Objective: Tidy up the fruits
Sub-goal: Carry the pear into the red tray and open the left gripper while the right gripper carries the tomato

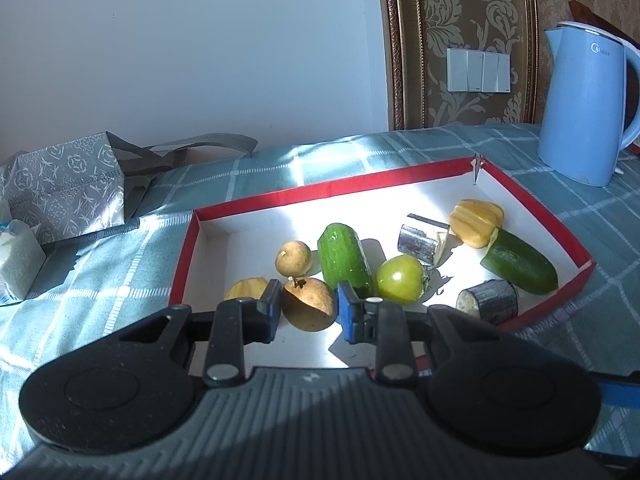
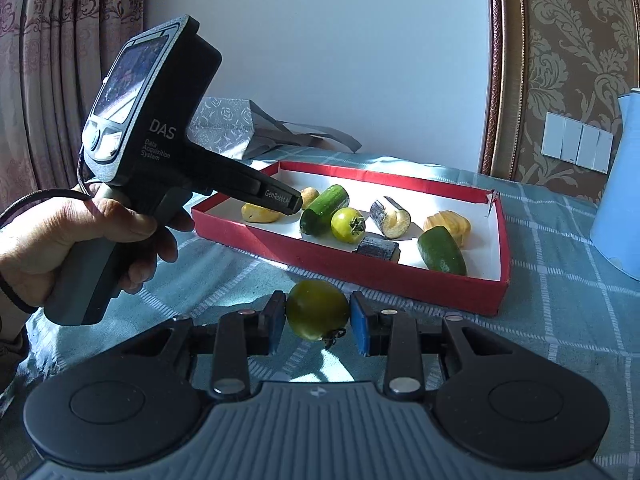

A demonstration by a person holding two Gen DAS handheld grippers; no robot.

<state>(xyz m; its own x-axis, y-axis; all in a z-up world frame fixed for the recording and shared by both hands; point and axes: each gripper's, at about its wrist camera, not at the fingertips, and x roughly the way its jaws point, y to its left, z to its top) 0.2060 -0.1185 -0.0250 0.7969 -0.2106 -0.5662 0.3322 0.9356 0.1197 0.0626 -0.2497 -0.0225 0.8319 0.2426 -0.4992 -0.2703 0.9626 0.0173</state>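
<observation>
A brown round fruit [image 1: 308, 312] sits between the pads of my left gripper [image 1: 309, 300], which is shut on it over the near left part of the red-rimmed white box [image 1: 320, 190]. In the box lie a second brown fruit [image 1: 293, 257], two cucumber pieces [image 1: 346, 258] [image 1: 520, 266], a green tomato [image 1: 400, 278], two eggplant pieces [image 1: 420, 240] and two yellow fruit pieces [image 1: 476, 222]. My right gripper [image 2: 318, 308] is shut on another green tomato [image 2: 317, 309], in front of the box's near wall [image 2: 360, 268]. A hand [image 2: 60, 240] holds the left gripper [image 2: 294, 204] over the box.
A blue kettle [image 1: 584, 104] stands to the right of the box on the checked blue tablecloth [image 1: 580, 320]. A grey patterned bag [image 1: 64, 188] and a white tissue pack [image 1: 16, 256] lie at the left. A wall with a switch panel [image 1: 478, 70] is behind.
</observation>
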